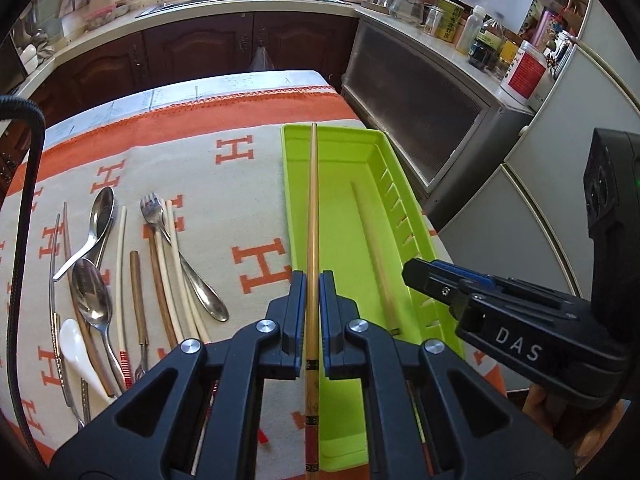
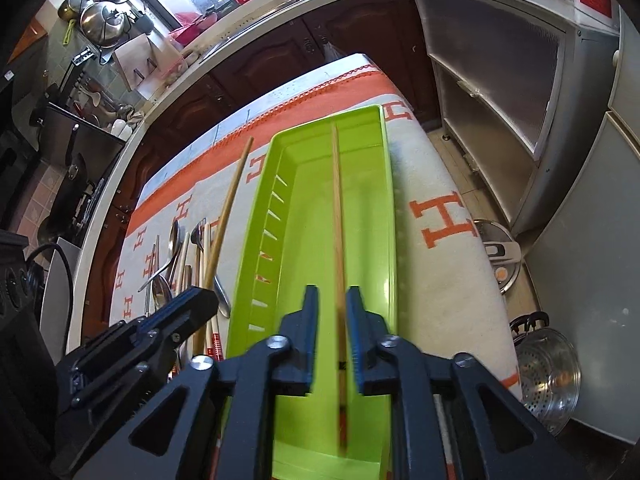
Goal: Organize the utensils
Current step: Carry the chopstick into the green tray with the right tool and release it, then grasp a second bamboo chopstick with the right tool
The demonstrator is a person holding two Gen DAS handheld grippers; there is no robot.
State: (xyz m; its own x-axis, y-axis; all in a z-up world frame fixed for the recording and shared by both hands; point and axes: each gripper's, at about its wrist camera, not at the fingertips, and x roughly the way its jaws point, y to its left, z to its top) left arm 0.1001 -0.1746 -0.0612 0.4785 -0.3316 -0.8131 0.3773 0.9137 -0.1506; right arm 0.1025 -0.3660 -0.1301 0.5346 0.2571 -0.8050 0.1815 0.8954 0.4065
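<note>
left gripper (image 1: 313, 312): jaws nearly closed, pinching a bamboo chopstick (image 1: 312, 216) between the pads; stick is running straight ahead, tip reaching over the tray's far left corner, red-banded butt passing back under the gripper.
right gripper (image 2: 333, 332): jaws standing a little apart, a second bamboo chopstick (image 2: 338, 220) is sitting in the gap; no earlier view to compare. Near end is blurred; pads are not visibly pressing on it. Whether it is resting on the tray floor, cannot tell from this view.
second chopstick, left view: lying lengthwise inside the tray, near the slotted wall (image 1: 378, 256).
green tray (image 1: 344, 148): long, lime plastic, sitting on the bench's right part; one side wall has a row of slots. Right gripper is hovering over its near end, left gripper at its left edge.
loose utensils: left of the tray on the cloth, lying in a rough row: two metal spoons (image 1: 98, 224), a fork (image 1: 154, 210), a white ceramic spoon (image 1: 78, 350), white chopsticks (image 1: 172, 264), brown and metal sticks. Several overlapping.
cloth (image 1: 224, 200): cream with orange H marks and orange border, covering the bench.
surroundings: dark wood cabinets (image 1: 200, 52) and a sink counter behind; steel steamer pot (image 2: 548, 380) on the floor right of the bench.
</note>
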